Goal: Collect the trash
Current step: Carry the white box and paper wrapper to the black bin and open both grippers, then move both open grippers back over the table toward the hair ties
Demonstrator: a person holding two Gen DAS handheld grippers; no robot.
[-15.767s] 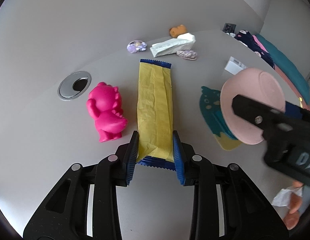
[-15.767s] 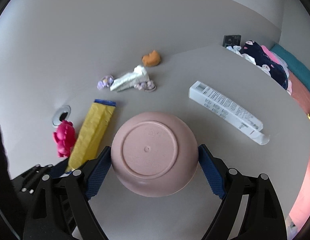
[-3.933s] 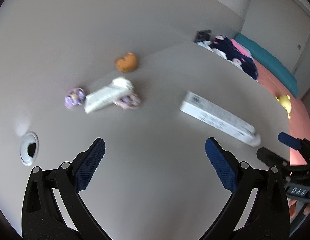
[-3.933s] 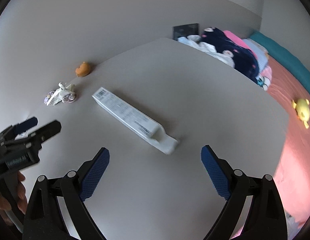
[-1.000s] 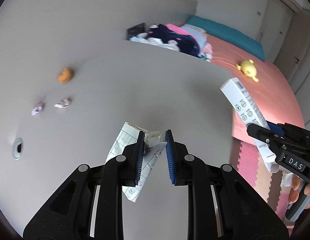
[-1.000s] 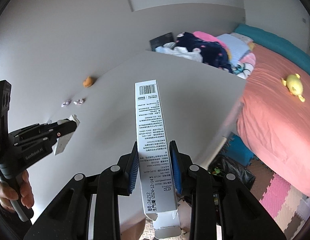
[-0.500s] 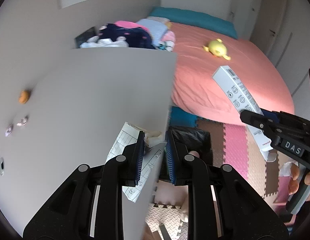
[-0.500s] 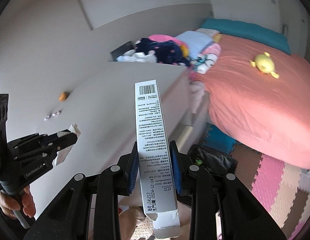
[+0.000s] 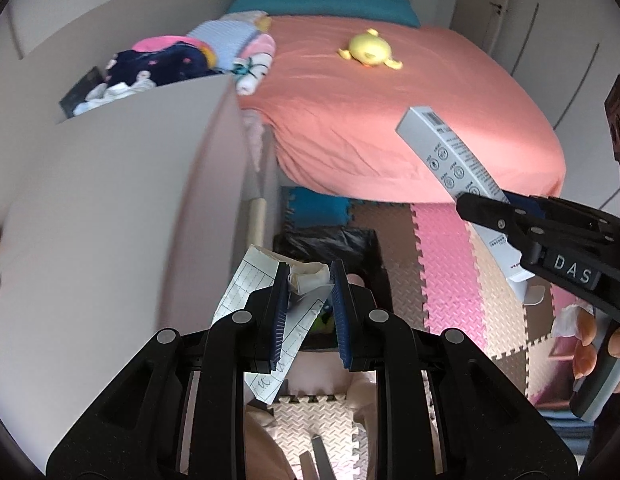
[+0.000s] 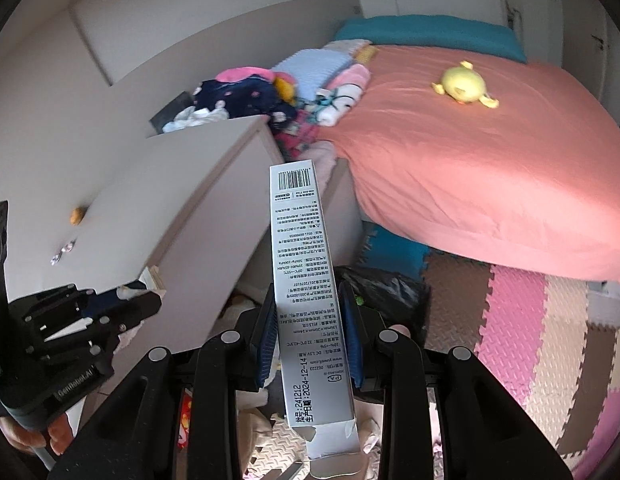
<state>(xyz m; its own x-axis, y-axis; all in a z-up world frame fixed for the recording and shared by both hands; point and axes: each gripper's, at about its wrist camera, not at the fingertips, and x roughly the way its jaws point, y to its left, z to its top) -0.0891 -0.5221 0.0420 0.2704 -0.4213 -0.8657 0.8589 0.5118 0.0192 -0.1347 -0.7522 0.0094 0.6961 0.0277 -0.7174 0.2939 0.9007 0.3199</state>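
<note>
The left gripper (image 9: pixel 309 280), fingers clamped on crumpled paper (image 9: pixel 266 312), sits directly above the black bin bag (image 9: pixel 330 240) at frame centre. The right gripper (image 10: pixel 310 320), clamped on the long box (image 10: pixel 304 280), holds it pointing away, bag just right of it.

Both tongs are built of matte black plastic arms, with round silver screw heads set at the joints. Ribbed blue pads (image 9: pixel 279 312) line the inner faces of the fingers (image 10: pixel 352 334). White "DAS" lettering is carried on the right tongs (image 9: pixel 490 216). Bare fingertips are seen on its grey handle.
</note>
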